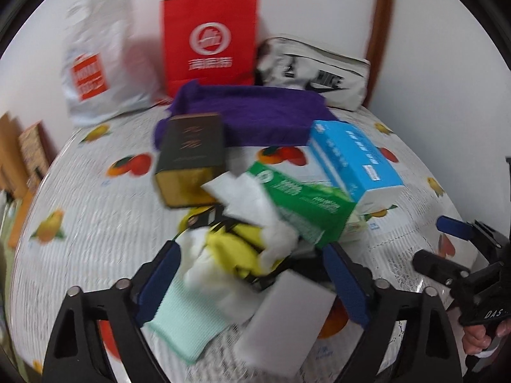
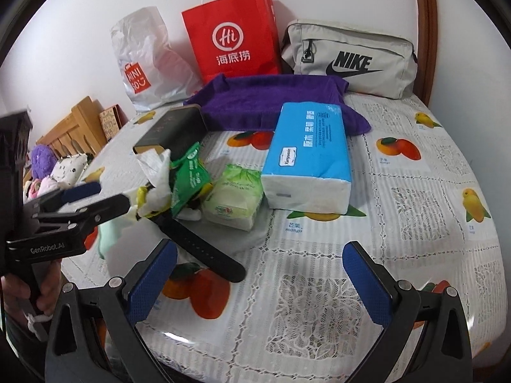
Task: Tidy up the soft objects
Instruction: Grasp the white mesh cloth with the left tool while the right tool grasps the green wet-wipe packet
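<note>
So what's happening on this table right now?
A person is sorting a heap of soft things on a table, a gripper in each hand. The left gripper is open over the pile of cloths and tissues, with a mint cloth and a white pad between its fingers, not yet pinched. The right gripper is open over bare tablecloth, holding nothing. A blue tissue pack, a purple towel and three bags lie behind.
</note>
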`<action>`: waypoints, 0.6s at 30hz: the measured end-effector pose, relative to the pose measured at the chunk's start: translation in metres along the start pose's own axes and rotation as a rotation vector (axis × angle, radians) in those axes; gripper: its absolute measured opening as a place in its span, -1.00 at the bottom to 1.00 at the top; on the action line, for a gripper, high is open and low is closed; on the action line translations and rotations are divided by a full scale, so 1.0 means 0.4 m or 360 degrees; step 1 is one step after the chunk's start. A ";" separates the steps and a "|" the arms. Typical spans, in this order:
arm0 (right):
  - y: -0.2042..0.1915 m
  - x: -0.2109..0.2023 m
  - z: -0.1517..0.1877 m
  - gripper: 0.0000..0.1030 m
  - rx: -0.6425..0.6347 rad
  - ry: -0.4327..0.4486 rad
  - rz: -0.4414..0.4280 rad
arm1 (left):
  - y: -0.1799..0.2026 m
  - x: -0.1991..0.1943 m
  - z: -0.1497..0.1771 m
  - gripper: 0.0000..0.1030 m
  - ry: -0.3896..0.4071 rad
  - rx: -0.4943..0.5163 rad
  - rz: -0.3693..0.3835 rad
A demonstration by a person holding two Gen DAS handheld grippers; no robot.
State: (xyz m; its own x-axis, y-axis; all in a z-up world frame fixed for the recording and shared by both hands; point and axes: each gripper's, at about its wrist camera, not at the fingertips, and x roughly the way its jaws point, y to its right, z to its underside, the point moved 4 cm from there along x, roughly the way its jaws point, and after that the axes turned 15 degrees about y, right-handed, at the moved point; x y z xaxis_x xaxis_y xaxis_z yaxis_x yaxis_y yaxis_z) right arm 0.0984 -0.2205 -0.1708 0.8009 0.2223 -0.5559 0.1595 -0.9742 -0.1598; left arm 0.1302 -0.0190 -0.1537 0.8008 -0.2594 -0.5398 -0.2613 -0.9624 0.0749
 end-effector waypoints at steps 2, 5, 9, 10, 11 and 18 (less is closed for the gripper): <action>0.006 0.008 0.004 0.99 -0.0007 -0.0012 0.0005 | 0.019 0.021 -0.004 0.21 -0.0021 0.0064 0.0053; 0.021 0.018 0.007 0.99 0.0013 -0.0026 0.0011 | 0.030 0.060 -0.001 -0.17 -0.0102 0.0119 0.0078; 0.041 0.030 0.011 0.99 0.0045 -0.0040 0.0013 | 0.039 0.083 0.002 -0.16 -0.0134 0.0124 0.0131; 0.045 0.034 0.013 0.99 0.0047 -0.0044 0.0016 | 0.041 0.087 0.002 -0.16 -0.0140 0.0113 0.0151; 0.047 0.038 0.014 0.99 0.0048 -0.0048 0.0017 | 0.043 0.092 0.003 -0.16 -0.0153 0.0104 0.0170; 0.054 0.073 0.036 0.99 0.0058 -0.0107 0.0006 | 0.047 0.140 0.024 -0.61 -0.0227 0.0144 0.0158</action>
State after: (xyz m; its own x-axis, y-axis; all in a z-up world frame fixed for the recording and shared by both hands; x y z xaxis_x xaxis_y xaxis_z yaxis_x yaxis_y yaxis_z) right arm 0.1169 -0.2346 -0.2023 0.7608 0.2219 -0.6099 0.1342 -0.9732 -0.1866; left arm 0.1651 -0.0508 -0.1905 0.6859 -0.3322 -0.6474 -0.3877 -0.9198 0.0613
